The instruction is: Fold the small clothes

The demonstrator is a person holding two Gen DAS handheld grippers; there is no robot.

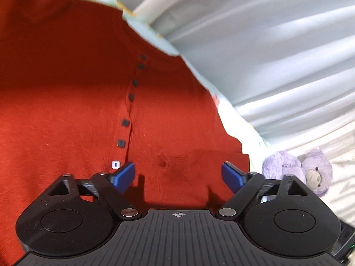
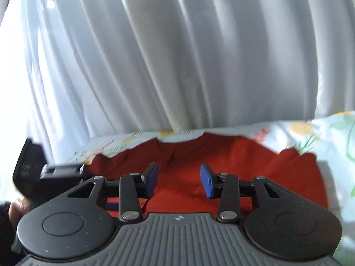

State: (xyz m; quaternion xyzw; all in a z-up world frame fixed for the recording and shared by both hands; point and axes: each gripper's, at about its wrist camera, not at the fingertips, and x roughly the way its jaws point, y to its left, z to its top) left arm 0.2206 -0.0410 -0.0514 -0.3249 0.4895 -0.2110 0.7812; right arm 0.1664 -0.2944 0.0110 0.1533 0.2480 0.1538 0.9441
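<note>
A red knitted cardigan (image 1: pixel 66 93) with a row of small dark square buttons (image 1: pixel 125 123) lies spread flat on a floral sheet (image 1: pixel 233 115). My left gripper (image 1: pixel 178 174) is open and empty, hovering just above the cardigan's near part, right of the button row. In the right wrist view the same cardigan (image 2: pixel 244 155) lies ahead, with its neckline at the far edge. My right gripper (image 2: pixel 179 178) is open and empty, just above the cloth. The left gripper's body (image 2: pixel 33 168) shows at the left edge of that view.
White pleated curtains (image 2: pixel 177 55) hang right behind the floral sheet (image 2: pixel 332 133). A purple teddy bear (image 1: pixel 310 170) sits to the right of the cardigan in the left wrist view, on a pale surface.
</note>
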